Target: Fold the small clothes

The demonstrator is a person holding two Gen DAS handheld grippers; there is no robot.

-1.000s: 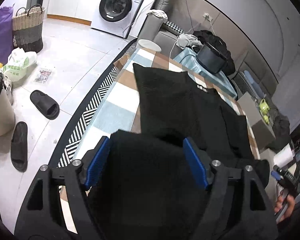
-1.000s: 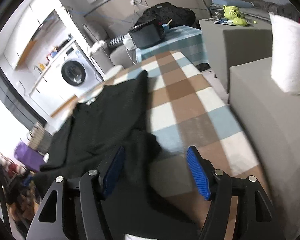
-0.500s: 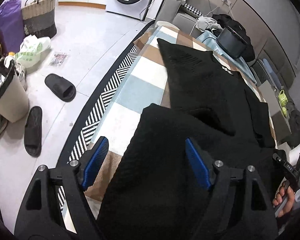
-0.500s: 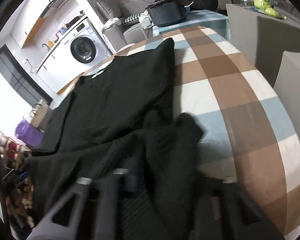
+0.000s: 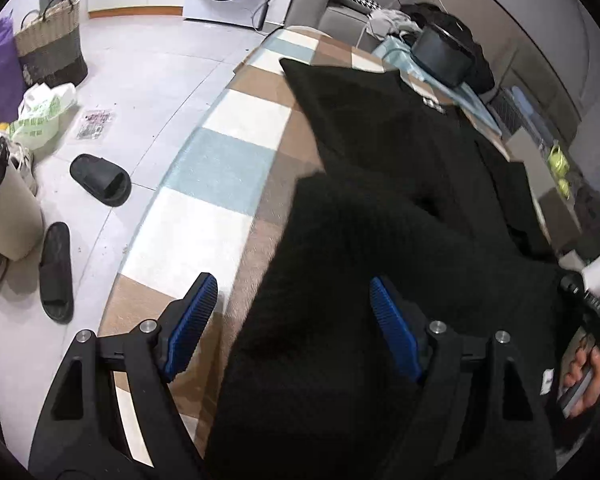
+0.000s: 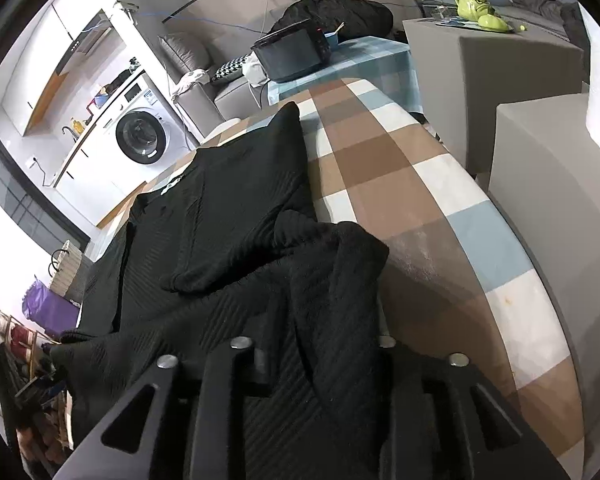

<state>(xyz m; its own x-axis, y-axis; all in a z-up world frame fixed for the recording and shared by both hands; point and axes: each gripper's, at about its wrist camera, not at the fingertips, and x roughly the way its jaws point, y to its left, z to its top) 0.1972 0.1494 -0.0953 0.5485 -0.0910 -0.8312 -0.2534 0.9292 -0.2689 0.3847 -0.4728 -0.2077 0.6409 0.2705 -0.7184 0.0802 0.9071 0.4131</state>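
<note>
— Right gripper (image 6: pixel 312 344): gripping?
— Jaws were just moving; black knit (image 6: pixel 228 216) bunches between them, pads hidden, so I cannot tell.
— Left gripper (image 5: pixel 296 320)?
— Spread wide, pinching nothing. Knit lies at twelve o'clock on checked cloth (image 5: pixel 220 160).

The right gripper (image 6: pixel 320 344) jaws have closed into the black sweater (image 6: pixel 228 216), then eased.

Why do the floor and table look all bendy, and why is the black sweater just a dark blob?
Left wrist view: the fisheye lens curves the table edge and floor tiles; the sweater is dark and slightly blurred, its knit lost. Right wrist view: sharper, the sweater's ribs show, bright window glare at left.
</note>
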